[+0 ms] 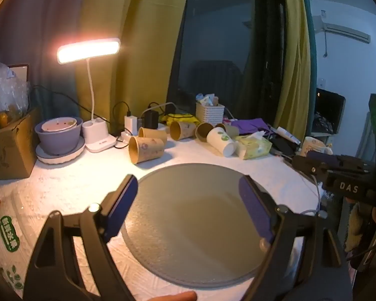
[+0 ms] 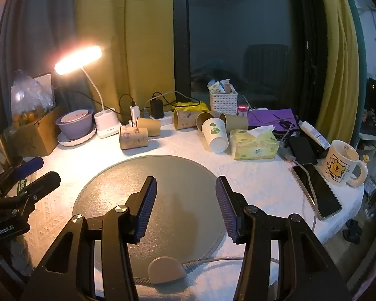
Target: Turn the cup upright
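A: Cups? Where?

B: Far side of the bench (image 2: 258, 183), all lying on their sides past the round grey mat (image 2: 148, 188). Nearest one is the brown cup (image 2: 133, 138) (image 1: 146, 149), just beyond the mat's far-left edge, mouth pointing left. Second brown one (image 2: 148, 126) right behind it. Three more brown ones further right, bunched up near the white cup (image 2: 215, 135) (image 1: 221, 138), which lies with its base toward the cameras.

A: Anything gripped?

B: No. Left claw (image 1: 188, 205) is spread wide with nothing between the blue pads, hanging above the mat. Right claw (image 2: 185, 204) also spread apart with nothing in it, over the mat's near half. Each claw shows at the edge of the other's view (right one at far right of the left wrist view, left one at far left of the right wrist view).

A: Around the cups?

B: Tissue pack (image 2: 255, 144) touching or just beside the white cup on its right. White basket (image 2: 223, 102) behind the cluster, by the dark window. Chargers and power strip behind the left cups. Lamp (image 2: 77, 60) lit, its base (image 2: 107, 124) left of the cups, purple bowl (image 2: 74, 123) on a plate further left, cardboard box (image 2: 35, 135) beyond that.

A: Right side?

B: Phone (image 2: 317, 190) flat with a cable, mug (image 2: 342, 165) with a cartoon print just beside it, purple cloth (image 2: 270, 116) behind the tissues. Tan tab (image 2: 166, 269) at the mat's near edge with a cable.
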Available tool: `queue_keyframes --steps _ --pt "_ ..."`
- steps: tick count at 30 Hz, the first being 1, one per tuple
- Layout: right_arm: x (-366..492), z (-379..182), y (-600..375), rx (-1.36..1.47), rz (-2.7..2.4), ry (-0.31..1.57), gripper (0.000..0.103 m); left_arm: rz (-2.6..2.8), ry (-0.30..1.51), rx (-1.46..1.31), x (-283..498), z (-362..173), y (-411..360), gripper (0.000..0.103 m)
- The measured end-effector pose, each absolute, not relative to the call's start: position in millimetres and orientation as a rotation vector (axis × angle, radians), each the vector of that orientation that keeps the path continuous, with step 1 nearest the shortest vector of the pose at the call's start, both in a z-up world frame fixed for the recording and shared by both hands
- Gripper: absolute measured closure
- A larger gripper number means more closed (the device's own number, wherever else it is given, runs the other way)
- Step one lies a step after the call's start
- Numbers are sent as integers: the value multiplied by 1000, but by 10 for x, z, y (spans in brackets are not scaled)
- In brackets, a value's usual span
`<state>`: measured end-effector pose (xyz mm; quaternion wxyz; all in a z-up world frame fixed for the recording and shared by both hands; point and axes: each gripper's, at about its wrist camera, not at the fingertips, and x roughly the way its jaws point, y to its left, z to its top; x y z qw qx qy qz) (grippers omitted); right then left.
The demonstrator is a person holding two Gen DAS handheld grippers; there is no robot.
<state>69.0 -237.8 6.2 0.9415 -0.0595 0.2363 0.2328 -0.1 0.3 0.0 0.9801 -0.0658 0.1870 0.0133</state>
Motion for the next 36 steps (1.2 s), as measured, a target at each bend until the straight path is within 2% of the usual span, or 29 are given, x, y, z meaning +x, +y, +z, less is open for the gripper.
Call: queue_keyframes --steps 36 --pt "675 47 -2433 -114 473 484 51 -7 371 -137 -9 40 -34 19"
